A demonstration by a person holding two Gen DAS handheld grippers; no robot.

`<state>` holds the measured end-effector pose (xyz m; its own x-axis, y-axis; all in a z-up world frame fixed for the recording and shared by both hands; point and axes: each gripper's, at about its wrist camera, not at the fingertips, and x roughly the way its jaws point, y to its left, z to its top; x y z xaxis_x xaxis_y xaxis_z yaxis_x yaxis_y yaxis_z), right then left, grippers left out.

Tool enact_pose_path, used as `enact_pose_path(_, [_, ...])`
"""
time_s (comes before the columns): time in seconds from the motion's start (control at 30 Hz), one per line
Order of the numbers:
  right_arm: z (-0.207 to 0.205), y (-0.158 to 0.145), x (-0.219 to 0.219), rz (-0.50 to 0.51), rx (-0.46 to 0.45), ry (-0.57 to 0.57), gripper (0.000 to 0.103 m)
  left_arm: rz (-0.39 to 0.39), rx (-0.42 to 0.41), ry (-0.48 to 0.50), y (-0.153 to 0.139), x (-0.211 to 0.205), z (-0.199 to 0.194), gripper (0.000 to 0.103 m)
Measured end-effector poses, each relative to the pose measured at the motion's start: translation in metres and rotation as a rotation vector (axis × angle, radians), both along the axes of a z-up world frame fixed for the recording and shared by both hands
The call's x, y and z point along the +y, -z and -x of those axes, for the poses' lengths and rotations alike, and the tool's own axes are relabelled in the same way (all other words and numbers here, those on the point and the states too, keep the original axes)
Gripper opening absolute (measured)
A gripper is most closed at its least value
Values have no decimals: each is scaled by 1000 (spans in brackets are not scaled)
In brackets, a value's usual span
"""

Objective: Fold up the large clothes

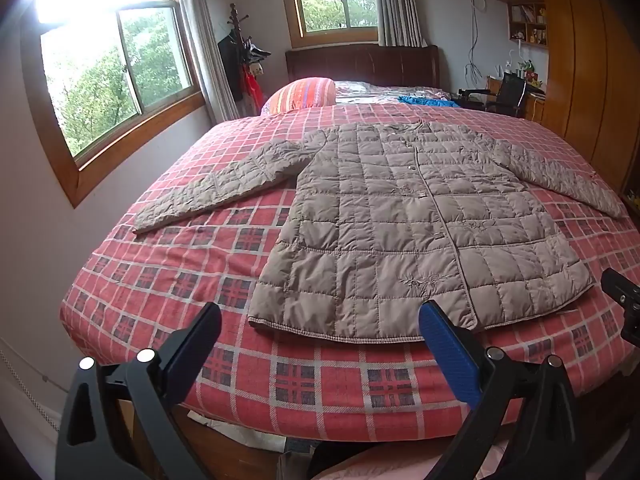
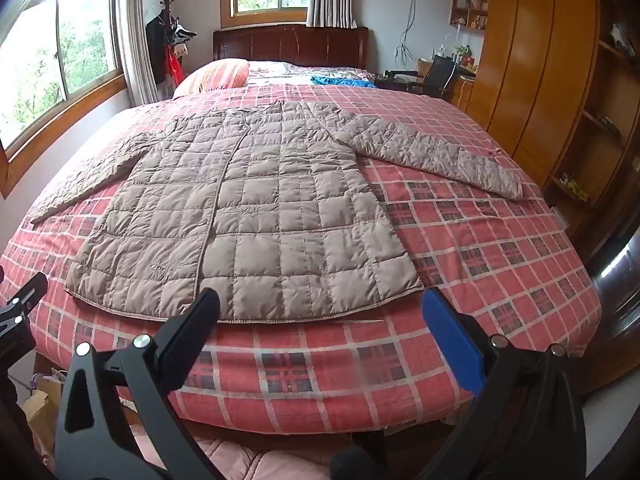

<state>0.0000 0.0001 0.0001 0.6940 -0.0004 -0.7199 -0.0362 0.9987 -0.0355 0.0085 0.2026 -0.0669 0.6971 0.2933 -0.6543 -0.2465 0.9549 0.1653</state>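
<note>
The big puffy coat [image 1: 400,232] lies flat on the bed [image 1: 168,280], arms out — no fold yet. Left hand-held gripper [image 1: 320,328] and right hand-held gripper [image 2: 320,312] are wide apart, holding nothing.

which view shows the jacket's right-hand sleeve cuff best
The right wrist view: the sleeve lies whole on the bed, cuff clear. The left wrist view squeezes that sleeve against the frame's distorted right edge.

Black-framed left gripper [image 1: 320,330] and right gripper [image 2: 320,314], silver screws, blue-padded fingers [image 2: 452,344].
</note>
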Motion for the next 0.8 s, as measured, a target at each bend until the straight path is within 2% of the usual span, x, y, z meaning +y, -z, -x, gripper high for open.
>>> enact_pose_path(0.8, [0, 0, 1, -4, -8, -1, 100, 0, -1, -1, -1, -1, -1, 99])
